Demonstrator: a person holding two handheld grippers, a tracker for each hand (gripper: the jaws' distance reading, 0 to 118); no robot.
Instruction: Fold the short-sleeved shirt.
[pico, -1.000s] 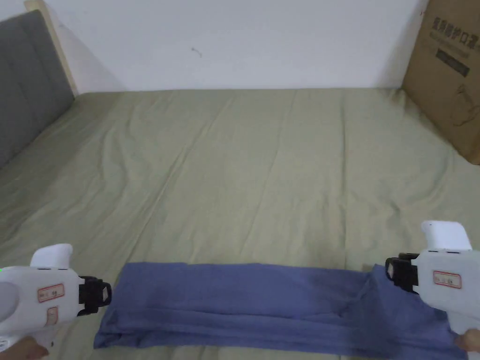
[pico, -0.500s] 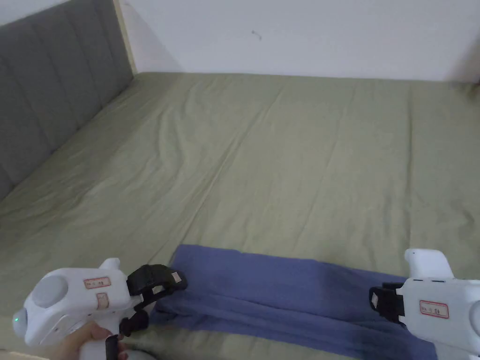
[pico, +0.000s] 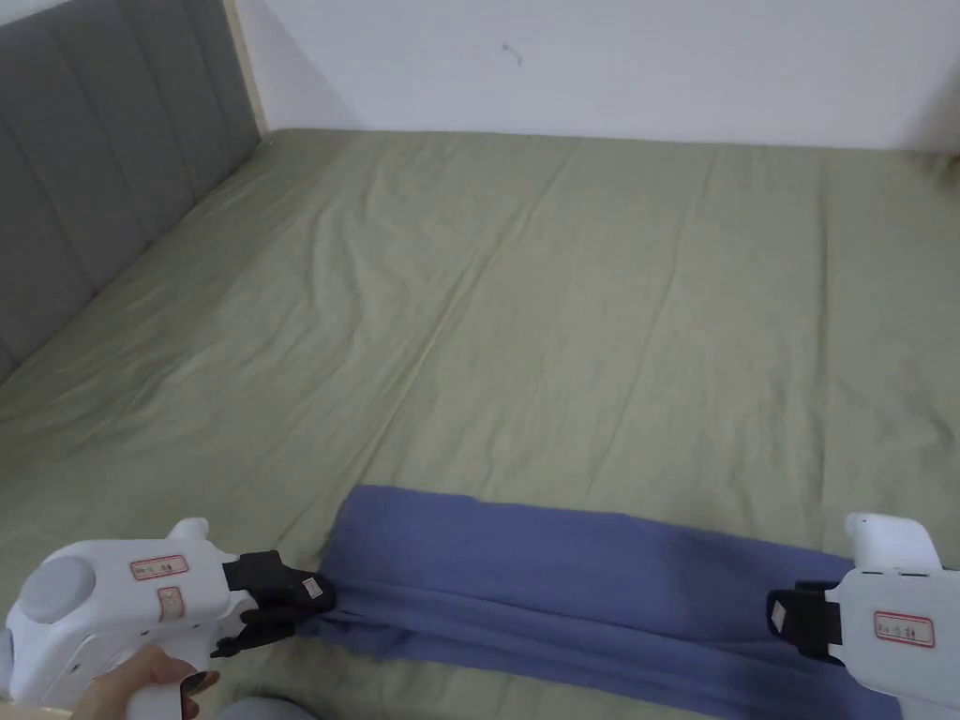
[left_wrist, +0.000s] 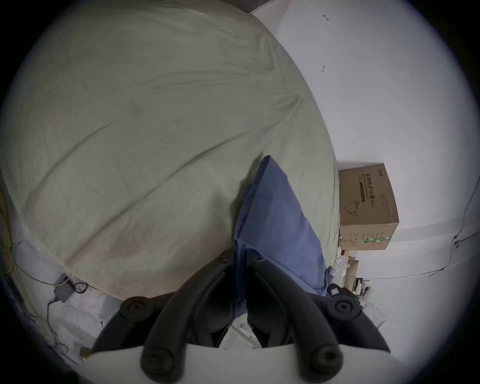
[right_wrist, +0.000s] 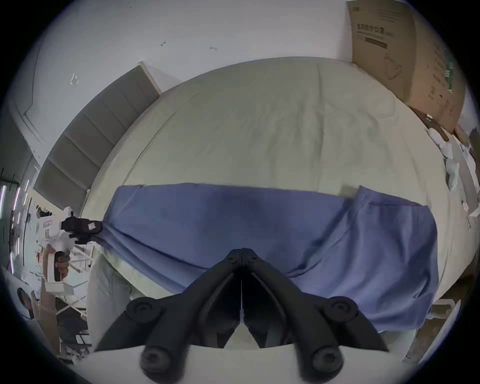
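Matt blue cloth shirt (pico: 562, 572); creased olive bedsheet (pico: 562, 309) (cloth too)

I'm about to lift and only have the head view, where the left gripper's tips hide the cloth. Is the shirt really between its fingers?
Observer: Yes. In the left gripper view a fold of the shirt runs down between the fingers of the left gripper, which press on it from both sides.
Operator: And the right one?
Observer: In the right gripper view the right gripper has its fingers closed against each other, with no cloth seen between them.
Operator: Anything off to my right?
Observer: A cardboard box stands at the far right corner of the bed.
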